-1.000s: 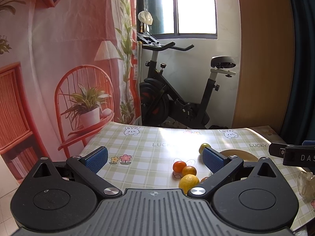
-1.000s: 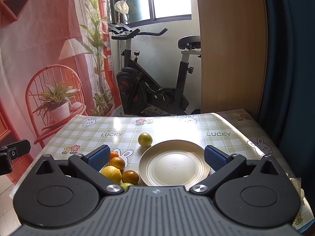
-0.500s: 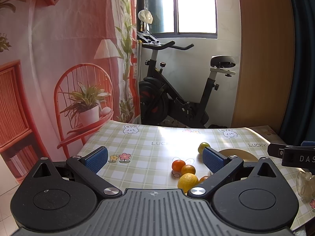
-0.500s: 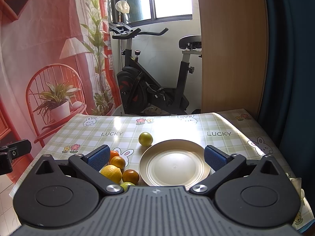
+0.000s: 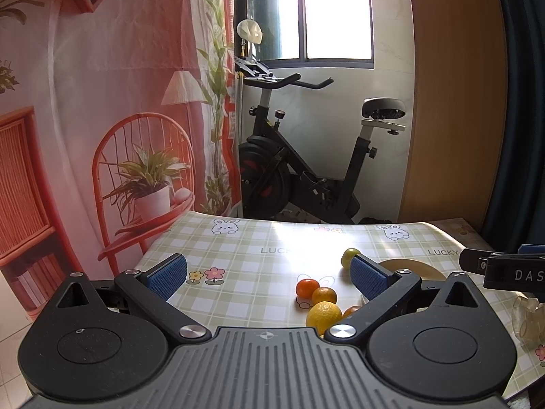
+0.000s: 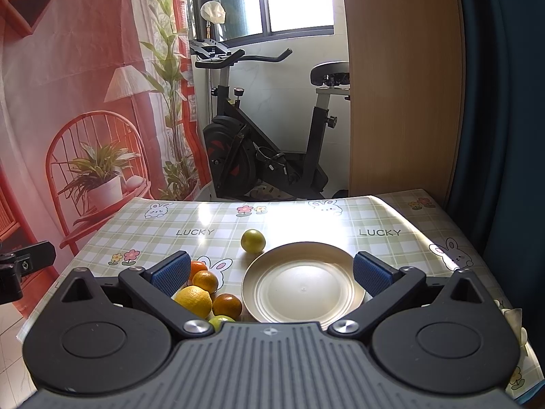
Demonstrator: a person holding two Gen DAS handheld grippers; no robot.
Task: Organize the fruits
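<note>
A round beige plate (image 6: 303, 286) lies bare on the checked tablecloth, its rim (image 5: 414, 267) also showing in the left wrist view. A green-yellow fruit (image 6: 253, 240) (image 5: 350, 256) sits just behind its left rim. Left of the plate is a cluster: a yellow lemon (image 6: 193, 300) (image 5: 323, 313), several oranges (image 6: 205, 281) (image 5: 307, 287) and a small green fruit (image 6: 220, 321). My right gripper (image 6: 270, 274) is open above the plate's near side. My left gripper (image 5: 267, 274) is open over the cloth, left of the cluster. Both hold nothing.
The table's checked cloth (image 5: 245, 259) ends at a far edge, with an exercise bike (image 6: 269, 156) behind it. A red printed backdrop (image 5: 102, 119) hangs at left, a wooden panel (image 6: 402, 85) and dark curtain at right. A clear plastic object (image 5: 528, 317) lies at the right edge.
Both views have shifted only slightly; the fruits and plate have not moved and both grippers stay open.
</note>
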